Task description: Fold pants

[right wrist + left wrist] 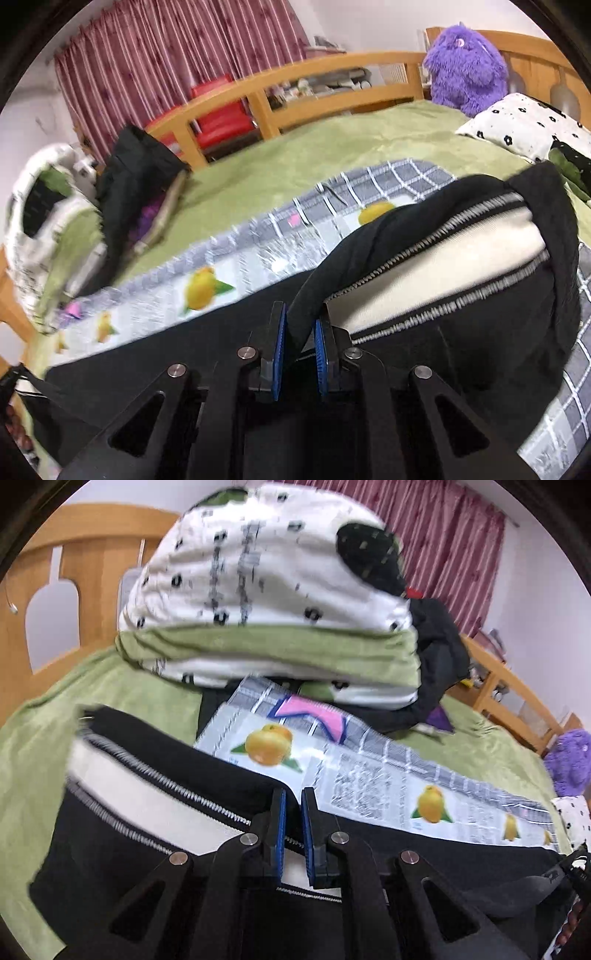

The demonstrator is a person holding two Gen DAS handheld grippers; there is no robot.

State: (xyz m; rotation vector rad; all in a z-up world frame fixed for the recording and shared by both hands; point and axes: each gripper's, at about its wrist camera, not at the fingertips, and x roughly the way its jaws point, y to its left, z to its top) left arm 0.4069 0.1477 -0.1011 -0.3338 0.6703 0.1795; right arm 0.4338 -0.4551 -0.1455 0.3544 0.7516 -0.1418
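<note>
You've got the black pants (155,834) pinched in both the left gripper (293,834) and right gripper (299,354), jaws closed on the fabric low-center over the mat (236,258), so I'd lift evenly and keep that edge taut while folding.

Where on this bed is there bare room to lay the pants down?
Bare green sheet lies between the fruit-print mat and the wooden rail, short of the pillow. Crowded: the bedding pile and dark clothes at the mat's far end.

Pants (461,295) on mat (236,258), mat on bed (295,166).
</note>
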